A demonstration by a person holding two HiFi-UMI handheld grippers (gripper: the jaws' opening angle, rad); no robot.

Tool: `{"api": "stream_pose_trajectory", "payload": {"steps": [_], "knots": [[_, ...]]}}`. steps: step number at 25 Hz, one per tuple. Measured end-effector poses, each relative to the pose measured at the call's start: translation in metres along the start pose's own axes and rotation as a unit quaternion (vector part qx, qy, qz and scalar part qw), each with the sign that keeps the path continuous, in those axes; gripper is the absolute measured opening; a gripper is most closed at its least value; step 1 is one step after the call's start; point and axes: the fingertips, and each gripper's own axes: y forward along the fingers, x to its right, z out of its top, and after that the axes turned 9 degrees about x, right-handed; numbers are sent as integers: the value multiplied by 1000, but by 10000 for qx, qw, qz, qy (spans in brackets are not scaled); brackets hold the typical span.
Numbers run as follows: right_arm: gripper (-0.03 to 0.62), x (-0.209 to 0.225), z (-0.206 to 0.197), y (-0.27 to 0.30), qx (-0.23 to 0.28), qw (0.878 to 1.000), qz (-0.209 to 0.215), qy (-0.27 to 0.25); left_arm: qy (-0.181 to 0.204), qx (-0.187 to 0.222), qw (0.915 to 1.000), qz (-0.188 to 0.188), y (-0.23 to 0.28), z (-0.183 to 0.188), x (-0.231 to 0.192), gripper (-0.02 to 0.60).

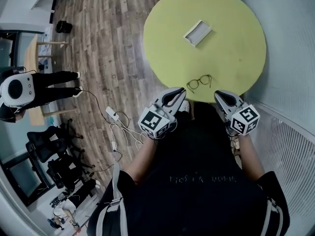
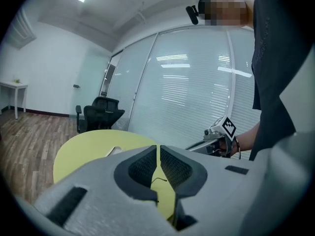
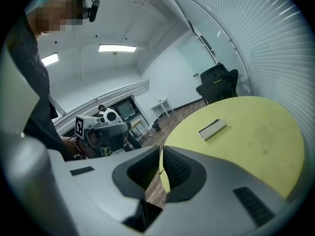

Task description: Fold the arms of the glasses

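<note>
Both idle at lower centre: left gripper, right gripper, jaws pressed together, empty. Glasses untouched on yellow table. Folding not begun; next, part the jaws and reach in.

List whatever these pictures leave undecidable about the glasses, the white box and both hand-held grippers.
- Head view: glasses too small to tell whether the arms are folded.
- Both gripper views: each hand-held gripper's own body hides the glasses.
- All views: white box too small to show its contents.
- Head view: left hand-held gripper and right hand-held gripper seen from above, jaw gap unreadable; their own views show the jaws together.
</note>
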Motion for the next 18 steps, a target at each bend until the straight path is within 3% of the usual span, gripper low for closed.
{"api": "stream_pose_trajectory", "payload": {"steps": [8,12,14,18], "knots": [[34,27,-28,14,-989,9934,496,-311,-122,124,9973,715,8,-4,-11,35],[34,33,-46,19,-1504,9791,715,-1166,-231,66,9957,898,2,-14,-11,35],[34,36,-57,24,-1865,9566,983,-2013,-238,36,9953,936,-2,-19,-12,35],[34,51,-79,33,-2568,8867,1587,-3502,-289,42,9943,1027,-5,-27,-15,35]]}}
